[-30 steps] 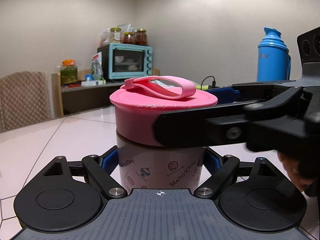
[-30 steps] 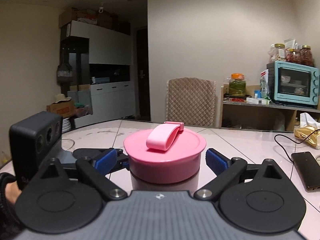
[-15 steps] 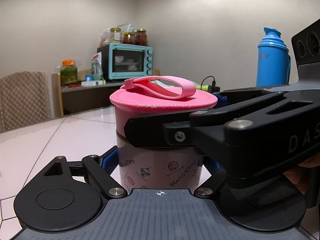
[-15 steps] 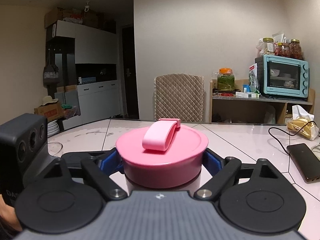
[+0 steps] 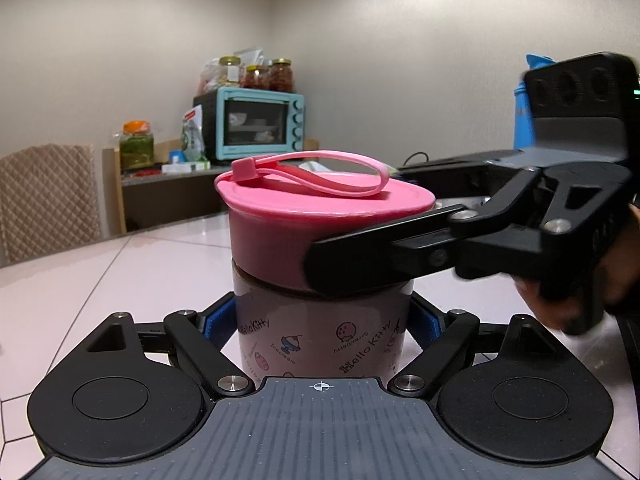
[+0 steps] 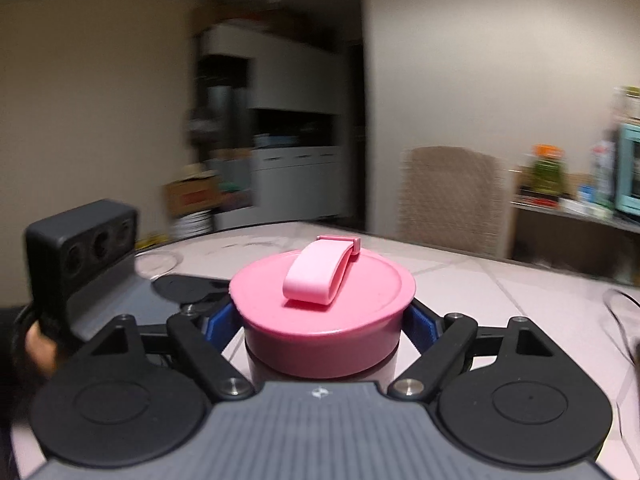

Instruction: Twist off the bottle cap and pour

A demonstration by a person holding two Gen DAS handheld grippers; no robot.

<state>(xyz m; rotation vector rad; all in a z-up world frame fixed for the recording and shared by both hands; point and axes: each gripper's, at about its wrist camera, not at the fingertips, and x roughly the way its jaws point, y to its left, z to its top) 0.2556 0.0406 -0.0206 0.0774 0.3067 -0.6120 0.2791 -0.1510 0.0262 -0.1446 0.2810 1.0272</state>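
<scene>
A short Hello Kitty bottle [image 5: 320,340] with a wide pink cap [image 5: 280,224] and a pink strap on top stands on the tiled table. My left gripper [image 5: 322,320] is shut on the bottle's body, blue pads on both sides. My right gripper [image 6: 322,320] is shut on the pink cap [image 6: 320,312]; one of its black fingers [image 5: 360,264] crosses the cap in the left wrist view. The cap sits slightly tilted on the bottle. The right wrist view is motion-blurred.
A blue thermos [image 5: 524,112] stands at the right behind the right gripper. A teal toaster oven [image 5: 256,124] with jars sits on a shelf beyond the table. A chair [image 6: 452,200] stands at the table's far side. A cable [image 6: 620,304] lies at the right.
My right gripper closed on the pink cap and has turned with it; the strap has rotated and the right wrist view has swung round. The left gripper and bottle stay still.
</scene>
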